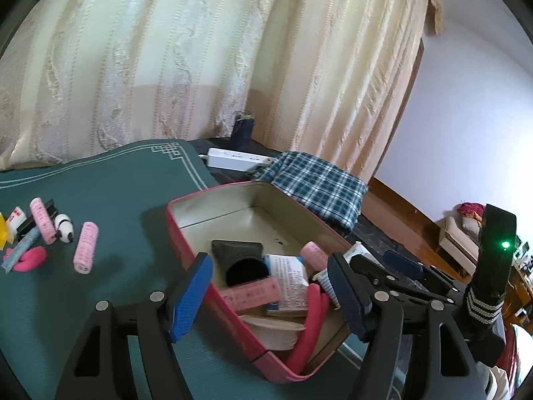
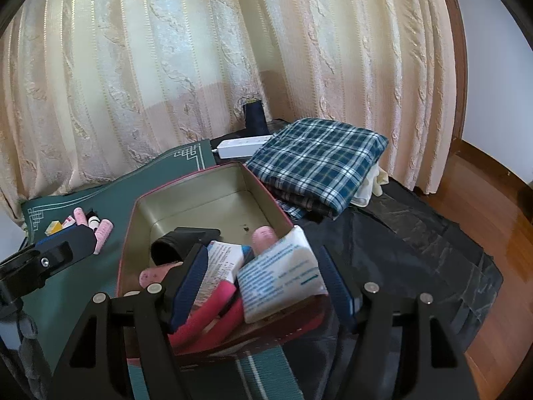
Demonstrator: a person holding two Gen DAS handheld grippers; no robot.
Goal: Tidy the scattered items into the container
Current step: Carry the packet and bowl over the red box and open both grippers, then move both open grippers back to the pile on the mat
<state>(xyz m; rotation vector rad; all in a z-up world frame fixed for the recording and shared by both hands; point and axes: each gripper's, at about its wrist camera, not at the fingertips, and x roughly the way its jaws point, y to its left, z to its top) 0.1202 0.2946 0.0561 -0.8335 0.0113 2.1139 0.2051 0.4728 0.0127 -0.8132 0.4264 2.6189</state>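
1. Red on the outside and dull cream metal inside, the tin (image 1: pixel 186 230) is a shallow rectangular box with no lid on it, sitting on a green mat (image 1: pixel 110 180) directly ahead of both tools.
2. Its near half is crowded: a black holder (image 1: pixel 238 253) lying on its side, a printed white box (image 1: pixel 289 278), a pink roller (image 1: pixel 251 295) and a bent pink foam stick (image 1: pixel 311 320); the far half shows bare metal.
3. The left gripper (image 1: pixel 266 295) has its blue pads spread, straddling the tin's near long wall, one pad outside the tin, the other over the contents. Nothing is pinched between them.
4. The right gripper (image 2: pixel 263 285) is parted wide over the tin's near end. A white printed packet (image 2: pixel 283 276) lies between its pads; I cannot tell whether they press on it.
5. Away to the left of the left gripper, out on the mat, lie loose items: two more pink rollers (image 1: pixel 86 247), a small black-and-white figure (image 1: pixel 64 227), a pink foam piece (image 1: pixel 31 259) and a grey stick (image 1: pixel 20 253).
6. Beyond the tin sits a folded checked cloth (image 2: pixel 316 163) and a white power strip (image 2: pixel 243 145).
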